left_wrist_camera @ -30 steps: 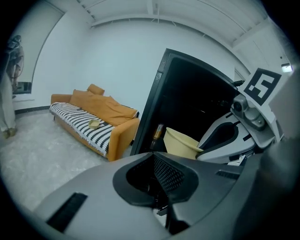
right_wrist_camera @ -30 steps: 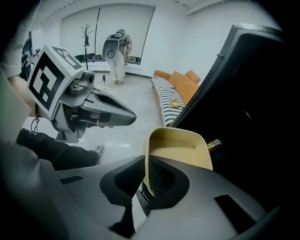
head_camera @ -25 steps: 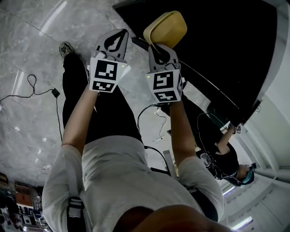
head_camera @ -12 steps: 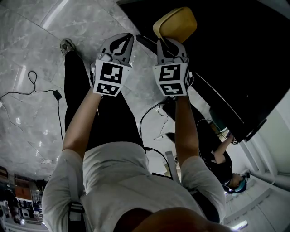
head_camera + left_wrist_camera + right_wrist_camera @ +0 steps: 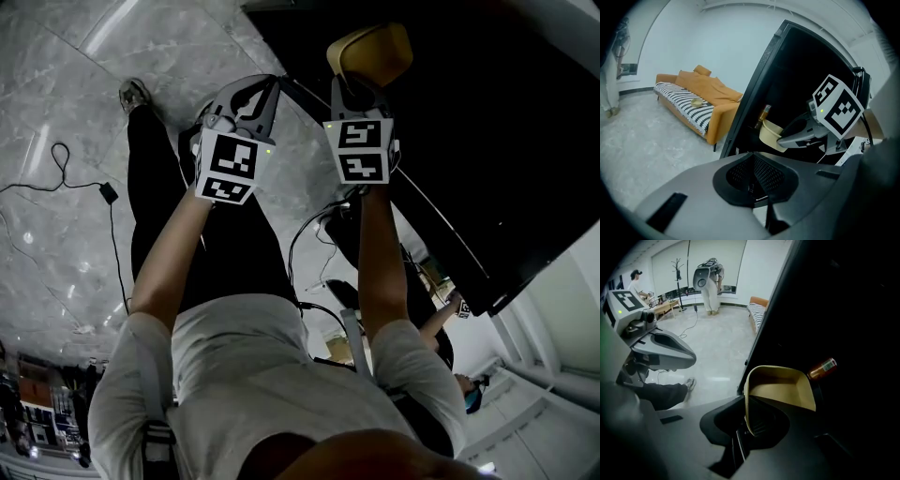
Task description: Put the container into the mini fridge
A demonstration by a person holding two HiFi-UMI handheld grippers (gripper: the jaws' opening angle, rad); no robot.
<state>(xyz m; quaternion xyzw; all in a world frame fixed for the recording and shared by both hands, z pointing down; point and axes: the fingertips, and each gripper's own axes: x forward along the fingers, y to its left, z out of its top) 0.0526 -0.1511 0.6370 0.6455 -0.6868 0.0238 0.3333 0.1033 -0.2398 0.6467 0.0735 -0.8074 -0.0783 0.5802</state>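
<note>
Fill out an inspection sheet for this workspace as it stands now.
surface: grey marble floor; no worktable seen.
job's things: yellow container at the dark opening of the mini fridge; a bottle is inside.
clutter: nothing seen.
grippers: right gripper jaws clamp the container's rim; left gripper jaws together, empty.
cables: black cable with an adapter on the floor; second cable by the person's legs.
surroundings: orange sofa, coat stand, a standing person.

Right claw (image 5: 354, 89) holds the yellow container (image 5: 377, 49) at the dark mini fridge (image 5: 487, 141), left claw (image 5: 246, 97) alongside.
</note>
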